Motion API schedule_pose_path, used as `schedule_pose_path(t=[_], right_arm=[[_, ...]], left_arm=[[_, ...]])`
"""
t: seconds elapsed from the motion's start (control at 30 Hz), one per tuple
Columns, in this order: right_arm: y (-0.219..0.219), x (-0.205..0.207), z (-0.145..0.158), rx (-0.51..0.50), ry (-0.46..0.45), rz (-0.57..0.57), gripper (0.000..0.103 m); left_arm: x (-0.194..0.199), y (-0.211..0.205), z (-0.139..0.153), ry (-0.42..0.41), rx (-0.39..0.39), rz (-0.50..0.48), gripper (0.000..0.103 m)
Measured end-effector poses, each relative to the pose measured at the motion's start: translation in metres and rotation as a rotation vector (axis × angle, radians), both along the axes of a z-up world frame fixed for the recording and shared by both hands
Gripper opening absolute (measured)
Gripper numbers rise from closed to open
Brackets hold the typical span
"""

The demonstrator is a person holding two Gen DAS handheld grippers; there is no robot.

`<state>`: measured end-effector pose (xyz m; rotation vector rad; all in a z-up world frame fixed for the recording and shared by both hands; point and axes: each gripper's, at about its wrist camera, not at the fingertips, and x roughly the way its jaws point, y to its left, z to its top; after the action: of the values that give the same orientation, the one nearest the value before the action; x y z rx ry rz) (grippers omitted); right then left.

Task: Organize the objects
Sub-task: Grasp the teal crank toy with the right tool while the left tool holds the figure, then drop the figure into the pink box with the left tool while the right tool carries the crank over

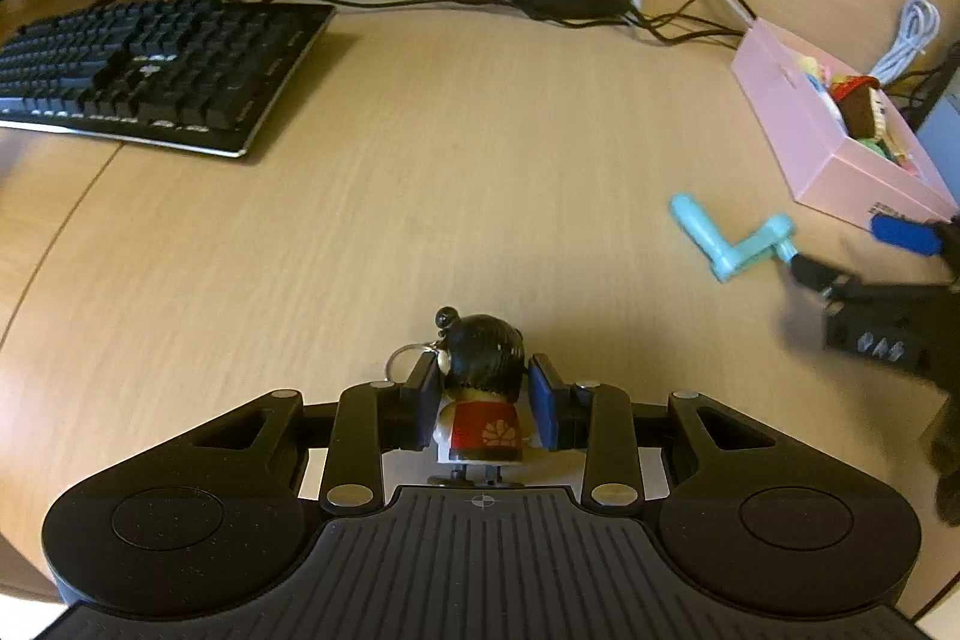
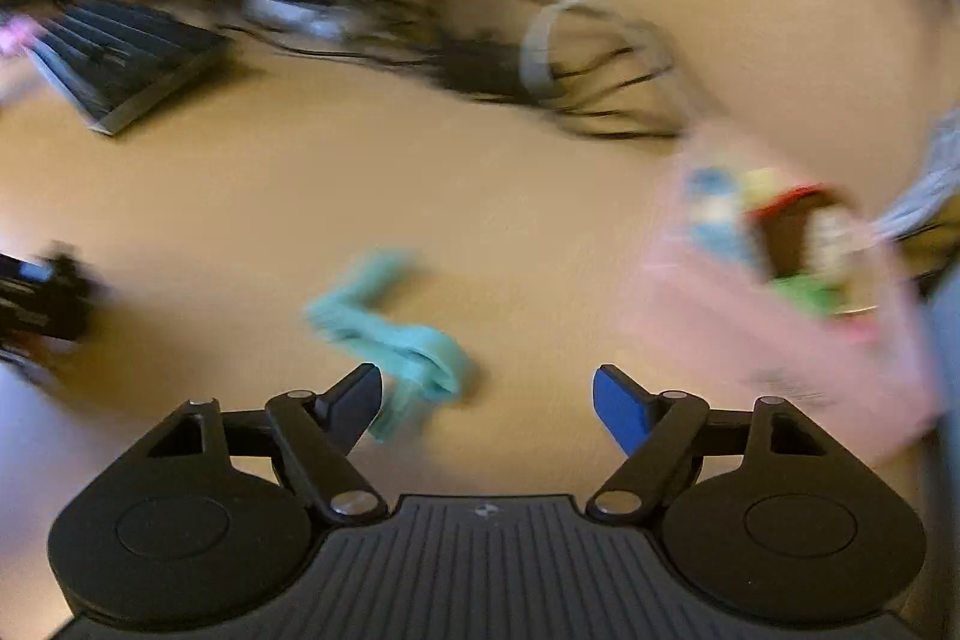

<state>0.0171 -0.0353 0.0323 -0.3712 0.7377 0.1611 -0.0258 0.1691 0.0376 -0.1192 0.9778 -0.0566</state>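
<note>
While the left gripper [image 1: 483, 403] clamps the doll [image 1: 480, 388], the right gripper [image 2: 487, 397], fingers apart, nears the crank [image 2: 396, 334]; next, grasp it for the far-right box [image 1: 834, 148].

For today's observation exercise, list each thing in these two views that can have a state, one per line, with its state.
Left gripper: shut on the black-haired doll keychain in a red top.
Right gripper: fingers open, the turquoise plastic crank handle lying on the desk just ahead, not gripped.
Pink cardboard box: open-topped, holding small colourful toys.
Black keyboard: flat on the desk.
</note>
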Motion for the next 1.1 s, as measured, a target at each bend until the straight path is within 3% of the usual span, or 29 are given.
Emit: schedule_pose_path(t=[0.17,0.4,0.67,0.77,0.9,1.1], right_arm=[[-0.020,-0.013,0.018,0.154,0.011,0.028,0.080],[0.009,-0.024,0.008,0.121,0.001,0.185,0.080],[0.018,0.018,-0.011,0.199,0.080,0.107,0.081],[0.018,0.019,-0.009,0.217,0.130,0.116,0.071],[0.011,-0.008,0.007,0.205,0.113,0.150,0.071],[-0.032,-0.068,0.040,0.228,0.068,0.095,0.071]], left_arm=[[-0.001,-0.005,-0.001,-0.005,0.002,-0.017,0.035],[-0.008,-0.003,0.000,0.000,0.012,-0.026,0.035],[-0.017,-0.003,0.000,0.002,0.036,-0.034,0.035],[-0.018,-0.004,0.000,0.004,0.040,-0.040,0.035],[-0.017,-0.010,0.001,0.015,0.027,-0.065,0.035],[-0.016,-0.047,0.013,-0.006,-0.023,-0.221,0.035]])
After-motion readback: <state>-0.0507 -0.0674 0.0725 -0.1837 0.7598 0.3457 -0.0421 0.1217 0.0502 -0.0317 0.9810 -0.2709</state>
